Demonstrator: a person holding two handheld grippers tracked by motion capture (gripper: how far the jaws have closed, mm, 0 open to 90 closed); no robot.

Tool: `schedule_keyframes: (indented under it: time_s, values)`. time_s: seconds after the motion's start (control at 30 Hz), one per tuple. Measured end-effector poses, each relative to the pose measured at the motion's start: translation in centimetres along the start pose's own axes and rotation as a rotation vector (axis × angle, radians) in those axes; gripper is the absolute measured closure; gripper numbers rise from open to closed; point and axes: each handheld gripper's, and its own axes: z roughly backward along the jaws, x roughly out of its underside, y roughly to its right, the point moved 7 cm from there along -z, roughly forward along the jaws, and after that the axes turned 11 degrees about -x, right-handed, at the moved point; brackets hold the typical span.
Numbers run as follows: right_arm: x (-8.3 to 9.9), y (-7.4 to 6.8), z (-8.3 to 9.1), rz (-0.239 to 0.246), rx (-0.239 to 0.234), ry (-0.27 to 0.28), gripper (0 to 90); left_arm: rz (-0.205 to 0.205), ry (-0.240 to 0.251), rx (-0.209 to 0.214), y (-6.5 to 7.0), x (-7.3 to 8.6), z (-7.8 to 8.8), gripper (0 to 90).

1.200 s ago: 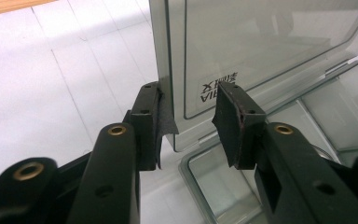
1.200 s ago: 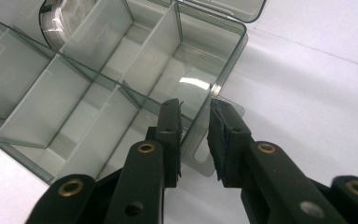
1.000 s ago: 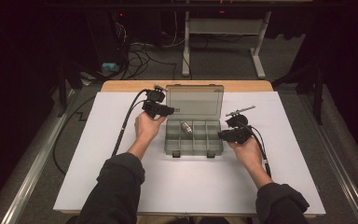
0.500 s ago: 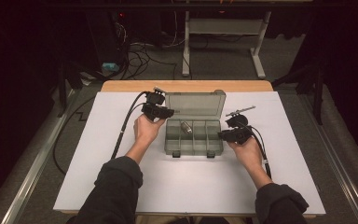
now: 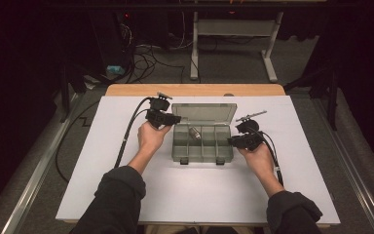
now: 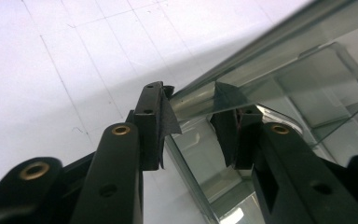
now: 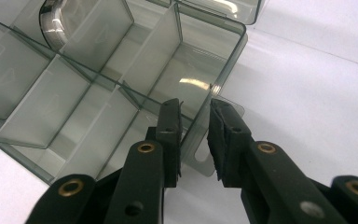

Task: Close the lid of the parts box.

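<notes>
On a white table [image 5: 102, 161], a person holds a two-jaw gripper in each hand at either end of a clear, grey-tinted compartment box [image 5: 202, 146]. The left gripper [image 5: 175, 119] sits at the box's far left corner, its jaws straddling the edge of the raised lid [image 5: 204, 112]. In the left gripper view, one pad lies against the lid [image 6: 270, 74] while the other stands a little off, so a firm clamp cannot be told. The right gripper [image 5: 232, 142] rests at the box's right end wall; its jaws [image 7: 193, 135] stand slightly apart over the small hang tab [image 7: 203, 161], not pinching it. A small metal piece [image 5: 194, 132] lies in a rear compartment. Closing the lid looks to be the step in hand. Next, the left gripper likely needs to swing the lid down toward the person, while the right steadies the box.
</notes>
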Motion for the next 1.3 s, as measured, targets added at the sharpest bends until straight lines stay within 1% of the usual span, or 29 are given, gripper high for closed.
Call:
schedule_keyframes:
  time_s: [0.07, 0.17, 0.27, 0.43, 0.67, 0.8, 0.83, 0.87, 0.9, 0.93, 0.97, 1.0, 1.03, 1.07, 1.13, 1.2, 1.3]
  values:
    - [0.0, 0.0, 0.0, 0.006, 0.0, -0.001, 75.3, -0.001, 0.006, 0.003, 0.0, 0.1, 0.2, 63.5]
    - [0.0, 0.0, 0.0, 0.007, -0.002, -0.002, 75.3, 0.003, 0.03, 0.016, 0.2, 0.1, 0.8, 63.3]
    - [0.0, 0.0, 0.0, 0.01, 0.0, 0.0, 75.3, 0.004, 0.033, 0.022, 0.2, 0.1, 1.1, 63.3]
    - [0.0, 0.0, 0.0, 0.015, 0.003, 0.0, 75.3, -0.006, 0.036, 0.021, 0.2, 0.2, 1.6, 64.9]
    - [0.0, 0.0, 0.0, 0.017, 0.001, -0.004, 75.3, -0.009, 0.043, 0.035, 0.3, 0.4, 2.2, 66.2]
    - [0.0, 0.0, 0.0, 0.019, -0.005, 0.002, 75.0, -0.024, 0.045, 0.025, 0.3, 0.6, 2.2, 66.3]
    - [0.0, 0.1, 0.0, 0.019, -0.012, 0.005, 75.0, -0.024, 0.046, 0.024, 0.3, 0.6, 2.2, 66.3]
    - [-0.1, 0.3, 0.1, 0.007, -0.033, 0.017, 74.2, -0.026, 0.045, 0.026, 0.3, 0.7, 2.2, 66.2]
    - [-0.1, 0.3, 0.1, 0.007, -0.033, 0.017, 74.2, -0.025, 0.045, 0.03, 0.3, 0.7, 2.2, 66.2]
    - [-0.1, 0.3, 0.1, 0.008, -0.05, 0.022, 70.9, -0.021, 0.047, 0.033, 0.3, 0.8, 2.2, 66.3]
    - [-0.1, 0.2, 0.1, 0.001, -0.079, 0.027, 67.9, -0.022, 0.049, 0.035, 0.3, 0.8, 2.2, 66.2]
    - [-0.2, 0.2, 0.3, 0.0, -0.099, 0.04, 66.2, -0.024, 0.051, 0.038, 0.3, 0.9, 2.2, 66.2]
    - [-0.5, 0.0, 1.0, 0.018, -0.111, 0.069, 66.0, -0.029, 0.05, 0.038, 0.3, 0.9, 2.2, 66.2]
    - [-0.5, 0.0, 1.0, 0.018, -0.111, 0.069, 66.0, -0.025, 0.055, 0.041, 0.3, 1.0, 2.2, 66.2]
    - [-0.8, 0.0, 1.9, 0.028, -0.126, 0.109, 69.5, -0.023, 0.053, 0.045, 0.3, 1.3, 2.1, 66.2]
    - [-1.1, 0.1, 2.7, 0.032, -0.122, 0.137, 76.2, -0.024, 0.053, 0.046, 0.3, 1.5, 2.1, 66.1]
    - [-1.1, 0.3, 2.9, 0.037, -0.113, 0.13, 82.8, -0.034, 0.053, 0.043, 0.4, 1.9, 2.1, 65.9]
